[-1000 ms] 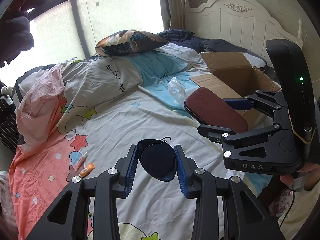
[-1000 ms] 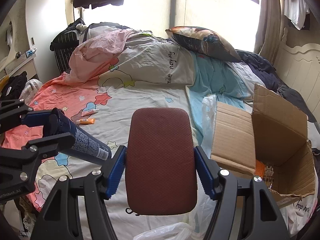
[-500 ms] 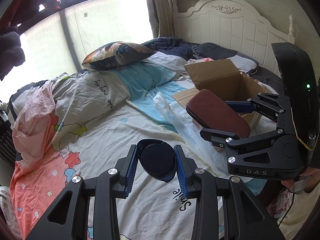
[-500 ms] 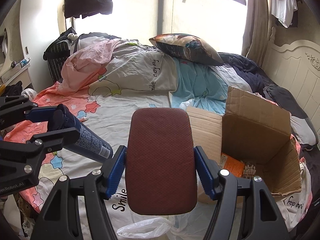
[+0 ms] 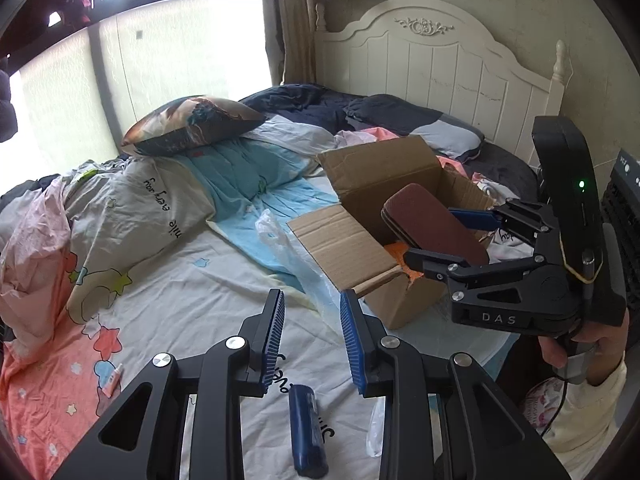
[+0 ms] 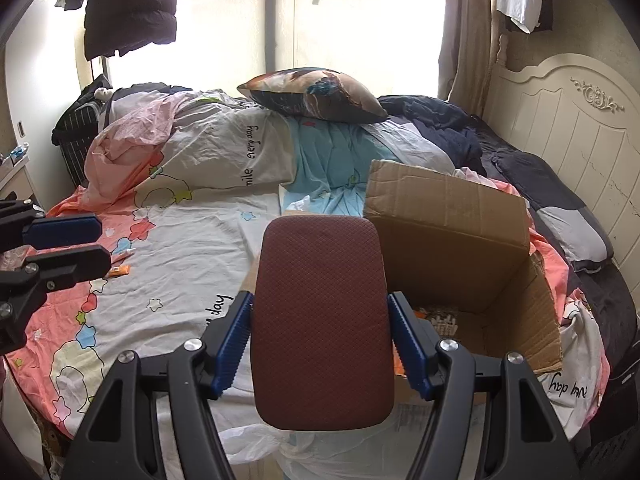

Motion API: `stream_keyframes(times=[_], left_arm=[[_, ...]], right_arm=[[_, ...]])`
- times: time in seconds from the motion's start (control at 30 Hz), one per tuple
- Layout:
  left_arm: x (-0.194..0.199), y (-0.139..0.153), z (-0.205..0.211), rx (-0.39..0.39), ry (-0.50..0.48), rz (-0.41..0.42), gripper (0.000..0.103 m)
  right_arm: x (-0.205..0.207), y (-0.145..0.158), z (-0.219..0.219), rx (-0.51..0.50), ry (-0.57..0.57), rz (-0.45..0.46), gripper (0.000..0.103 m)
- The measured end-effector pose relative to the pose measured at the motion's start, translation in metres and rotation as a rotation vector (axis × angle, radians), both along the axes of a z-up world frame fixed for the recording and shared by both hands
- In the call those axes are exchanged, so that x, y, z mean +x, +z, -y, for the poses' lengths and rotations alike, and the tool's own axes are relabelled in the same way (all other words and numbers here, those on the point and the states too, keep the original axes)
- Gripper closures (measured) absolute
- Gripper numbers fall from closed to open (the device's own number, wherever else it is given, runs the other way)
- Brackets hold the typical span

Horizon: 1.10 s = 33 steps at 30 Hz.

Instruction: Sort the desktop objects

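My left gripper [image 5: 312, 336] is open and empty above the bed. The dark blue bottle [image 5: 307, 428] lies on the sheet just below and behind its fingers. My right gripper [image 6: 320, 344] is shut on a maroon glasses case [image 6: 322, 296]. In the left wrist view the right gripper [image 5: 448, 236] holds the case [image 5: 432, 224] over the open cardboard box [image 5: 360, 240]. The box [image 6: 460, 232] stands on the bed with orange packets inside.
A clear plastic bag [image 5: 296, 256] lies left of the box. Two small tubes [image 6: 120, 264] lie on the pink part of the sheet. A crumpled duvet [image 6: 200, 152] and a dark pillow [image 6: 316, 96] fill the far side. The white headboard [image 5: 440, 64] stands behind the box.
My left gripper has opened and the blue bottle has dropped onto the sheet. My right gripper has carried the maroon case over the box opening.
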State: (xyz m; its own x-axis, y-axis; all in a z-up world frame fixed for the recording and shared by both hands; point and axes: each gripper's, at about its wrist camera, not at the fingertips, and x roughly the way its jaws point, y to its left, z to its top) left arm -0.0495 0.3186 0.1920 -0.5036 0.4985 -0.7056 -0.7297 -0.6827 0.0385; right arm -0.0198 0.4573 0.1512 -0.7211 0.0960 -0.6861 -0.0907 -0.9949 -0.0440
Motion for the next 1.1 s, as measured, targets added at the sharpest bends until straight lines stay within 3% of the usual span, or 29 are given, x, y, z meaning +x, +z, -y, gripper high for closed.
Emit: stream_keyframes(times=[0.07,0.1,0.13,0.17,0.23,0.3,0.4,0.57,0.77,1.1], left_arm=[[0.002,-0.009,-0.001,-0.023,-0.017,0.008,0.070],[0.003,-0.015,-0.002,-0.046,-0.030,0.009,0.057],[0.006,-0.024,0.000,-0.067,-0.025,-0.001,0.031],[0.009,-0.033,0.002,-0.089,-0.017,-0.012,0.021],[0.018,-0.058,0.008,-0.166,-0.004,-0.055,0.015],[0.019,-0.088,0.016,-0.217,0.017,-0.013,0.010],[0.017,-0.135,0.025,-0.276,0.054,0.085,0.010],[0.014,-0.183,0.039,-0.323,0.111,0.173,0.010],[0.022,-0.223,0.041,-0.395,0.135,0.191,0.010],[0.020,-0.231,0.043,-0.364,0.157,0.203,0.010]], right_arm=[[-0.002,-0.002,-0.008,0.004,-0.014,0.009,0.040],[-0.004,-0.003,-0.012,0.004,-0.022,0.014,0.040],[-0.007,-0.005,-0.016,0.003,-0.029,0.019,0.040],[-0.010,-0.007,-0.020,0.002,-0.035,0.026,0.040],[-0.017,-0.012,-0.026,-0.006,-0.040,0.037,0.040],[-0.021,-0.017,-0.029,-0.008,-0.047,0.042,0.040],[-0.022,-0.019,-0.030,-0.003,-0.049,0.040,0.040],[-0.021,-0.020,-0.025,0.003,-0.037,0.038,0.040],[-0.021,-0.023,-0.020,0.008,-0.028,0.039,0.040],[-0.023,-0.028,-0.012,0.015,-0.015,0.052,0.040]])
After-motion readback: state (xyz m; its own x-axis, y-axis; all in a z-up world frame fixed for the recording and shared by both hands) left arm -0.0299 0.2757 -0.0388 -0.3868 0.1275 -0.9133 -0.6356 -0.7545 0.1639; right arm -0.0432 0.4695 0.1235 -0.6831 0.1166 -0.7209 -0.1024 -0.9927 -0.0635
